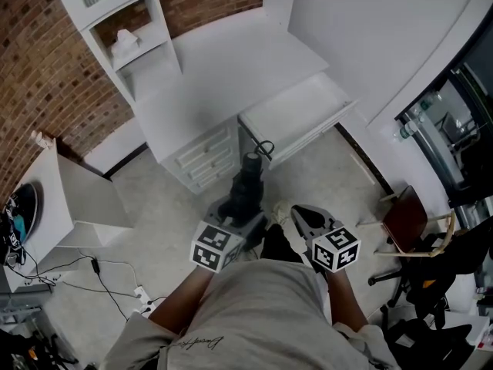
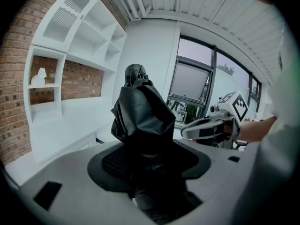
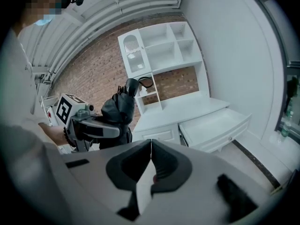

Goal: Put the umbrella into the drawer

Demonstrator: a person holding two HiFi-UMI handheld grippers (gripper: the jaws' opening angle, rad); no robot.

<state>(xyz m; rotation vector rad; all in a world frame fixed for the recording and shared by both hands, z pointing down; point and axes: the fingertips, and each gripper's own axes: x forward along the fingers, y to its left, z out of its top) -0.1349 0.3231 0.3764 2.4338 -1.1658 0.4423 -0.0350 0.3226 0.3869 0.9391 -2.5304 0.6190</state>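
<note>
So we're standing in a room with a red brick wall (image 1: 46, 75) on the left and a white desk (image 1: 231, 75) built against it, with a white shelf unit (image 1: 131, 37) rising from the desk's left end. The wide drawer (image 1: 296, 118) under the desktop is pulled right out, and there's a small stack of narrower drawers (image 1: 204, 156) just to its left. The floor (image 1: 154, 199) is pale, with cables and a power strip (image 1: 115, 280) trailing off at the lower left and a wooden chair (image 1: 404, 218) over on the right. Both our arms are held out in front of the torso, side by side and near each other, with both tools tipped a bit downward toward the desk. The left gripper (image 1: 235, 220) has its jaws spread wide and clamped around the folded black umbrella (image 1: 248, 183), which stands up out of them with its strap end pointing at the drawer. The umbrella is over the floor, near the drawer's front left corner and not inside it. The right gripper (image 1: 300, 216) is pressed fully together with nothing in it.
</note>
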